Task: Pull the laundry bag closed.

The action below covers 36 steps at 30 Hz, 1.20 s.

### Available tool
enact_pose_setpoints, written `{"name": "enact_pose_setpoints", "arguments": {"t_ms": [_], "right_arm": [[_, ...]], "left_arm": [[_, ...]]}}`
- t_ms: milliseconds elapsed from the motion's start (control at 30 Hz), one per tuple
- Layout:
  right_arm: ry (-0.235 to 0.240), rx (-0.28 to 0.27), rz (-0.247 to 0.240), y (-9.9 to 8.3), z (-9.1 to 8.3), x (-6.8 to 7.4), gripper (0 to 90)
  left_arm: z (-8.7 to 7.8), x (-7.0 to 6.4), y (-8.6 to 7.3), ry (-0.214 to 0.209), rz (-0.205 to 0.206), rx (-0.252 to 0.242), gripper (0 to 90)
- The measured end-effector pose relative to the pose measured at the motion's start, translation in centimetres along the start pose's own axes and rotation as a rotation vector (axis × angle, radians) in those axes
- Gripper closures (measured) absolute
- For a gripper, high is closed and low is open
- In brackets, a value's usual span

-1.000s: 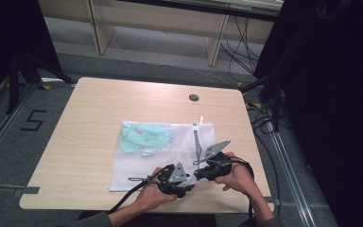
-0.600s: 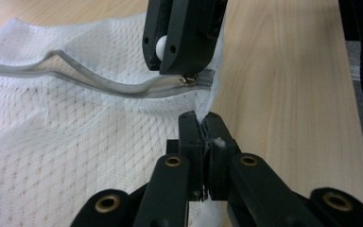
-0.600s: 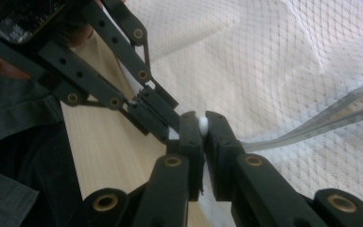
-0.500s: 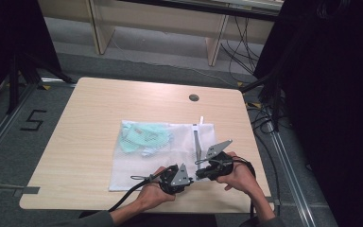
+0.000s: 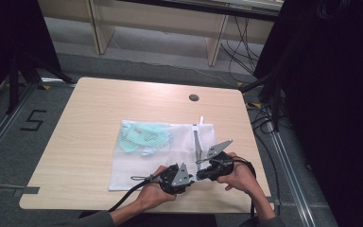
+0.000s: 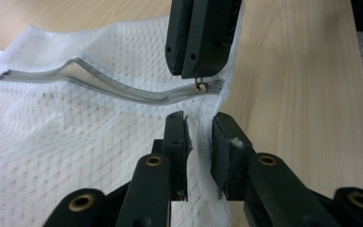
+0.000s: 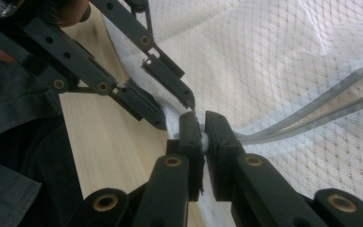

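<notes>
Two hand-held grippers worked the zip corner of a white mesh laundry bag (image 5: 163, 156) on a pale wooden table (image 5: 90, 118).

The flat, rectangular bag of fine diamond-pattern netting lay near the table's front edge, and inside its far-left part sat a crumpled mint-green cloth (image 5: 144, 139), seen through the mesh. A grey zip (image 6: 118, 87) ran along the bag's right side, its two tapes parted in a shallow bow towards the far end. The left gripper (image 6: 199, 127) stood with its jaws apart, a fold of netting rising between them at the near-right corner without being squeezed. The right gripper (image 7: 203, 126) had its black jaws pressed together on the small metal zip slider (image 6: 200, 87) at the zip's near end. Both hands met just beside that corner.
</notes>
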State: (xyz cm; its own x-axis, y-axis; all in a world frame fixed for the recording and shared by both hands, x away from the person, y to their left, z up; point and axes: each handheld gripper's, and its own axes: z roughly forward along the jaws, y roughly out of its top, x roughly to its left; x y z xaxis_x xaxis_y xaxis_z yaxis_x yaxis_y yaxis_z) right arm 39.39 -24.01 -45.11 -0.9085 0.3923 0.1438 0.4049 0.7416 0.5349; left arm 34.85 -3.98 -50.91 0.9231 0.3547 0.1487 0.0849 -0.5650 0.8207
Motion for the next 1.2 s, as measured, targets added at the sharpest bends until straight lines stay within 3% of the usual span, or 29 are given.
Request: {"name": "enact_pose_setpoints", "arguments": {"t_ms": [33,67,100,167,233,267,400,500,533,633,700,733,767,800,833,933,967,1000,1100,1167,1200], "right_arm": [[0.0,0.0,0.0,0.0,0.0,0.0,86.6],[-0.001,0.002,0.005,0.0,0.0,0.0,86.6],[-0.001,0.005,0.009,0.0,0.0,0.0,86.6],[-0.001,0.009,0.008,-0.1,0.1,0.0,86.6],[-0.005,0.013,0.005,-0.1,0.2,0.0,86.6],[0.001,0.016,0.004,-0.1,0.2,0.0,86.6],[-0.007,0.024,-0.009,-0.1,0.3,0.0,86.6],[-0.003,0.036,-0.015,-0.2,0.6,0.0,86.7],[-0.003,0.036,-0.015,-0.2,0.6,0.0,86.7],[-0.001,0.034,-0.024,-0.1,0.8,-0.2,86.7],[-0.005,0.033,-0.019,-0.1,0.9,-0.1,86.7],[-0.011,0.03,-0.041,0.0,0.9,-0.3,86.7],[-0.009,0.039,-0.017,0.0,1.0,-0.2,86.7],[-0.005,0.042,-0.025,0.1,1.0,-0.2,86.7],[-0.02,0.047,-0.046,0.1,1.3,-0.4,86.7],[-0.023,0.051,-0.046,0.2,1.4,-0.5,86.7],[-0.014,0.043,-0.071,0.2,1.4,-0.7,86.7],[-0.022,0.048,-0.05,0.2,1.4,-0.6,86.8],[-0.038,0.056,-0.063,0.2,1.5,-0.7,86.8],[-0.041,0.073,-0.034,0.1,1.5,-0.9,86.8],[-0.042,0.071,-0.044,0.0,1.6,-1.1,86.7]], "left_arm": [[-0.1,0.1,0.0,-0.011,0.021,0.014,79.3],[-0.1,0.0,0.1,-0.016,0.019,0.003,81.5],[0.0,0.0,0.1,-0.021,0.044,-0.011,81.6],[0.0,-0.3,0.0,-0.029,0.049,-0.016,84.9],[0.0,-0.2,0.0,-0.034,0.092,-0.004,87.7],[0.0,-0.3,-0.1,-0.039,0.079,-0.004,88.1],[0.0,-0.3,-0.1,-0.036,0.098,-0.011,88.7],[-0.1,-0.2,-0.1,-0.04,0.14,0.017,88.9],[0.0,-0.3,-0.2,-0.037,0.12,0.004,88.9],[-0.1,-0.1,-0.1,-0.037,0.146,0.018,89.1],[-0.1,-0.2,-0.2,-0.05,0.13,0.024,89.2],[-0.1,-0.2,-0.2,-0.045,0.144,0.022,89.2],[-0.1,-0.2,-0.2,-0.045,0.142,0.025,89.2],[0.0,-0.4,-0.2,-0.05,0.12,0.014,89.3],[-0.1,-0.2,-0.1,-0.048,0.147,0.022,89.3],[-0.1,-0.3,-0.2,-0.051,0.138,0.018,89.3],[-0.2,-0.2,-0.1,-0.061,0.137,0.035,89.3],[-0.1,-0.1,-0.2,-0.057,0.141,0.023,89.4],[-0.3,-0.3,-0.1,-0.083,0.098,0.018,89.4],[-0.4,-0.3,-0.1,-0.082,0.121,0.019,89.4],[-0.3,-0.5,-0.2,-0.092,0.09,0.008,89.4]]}}
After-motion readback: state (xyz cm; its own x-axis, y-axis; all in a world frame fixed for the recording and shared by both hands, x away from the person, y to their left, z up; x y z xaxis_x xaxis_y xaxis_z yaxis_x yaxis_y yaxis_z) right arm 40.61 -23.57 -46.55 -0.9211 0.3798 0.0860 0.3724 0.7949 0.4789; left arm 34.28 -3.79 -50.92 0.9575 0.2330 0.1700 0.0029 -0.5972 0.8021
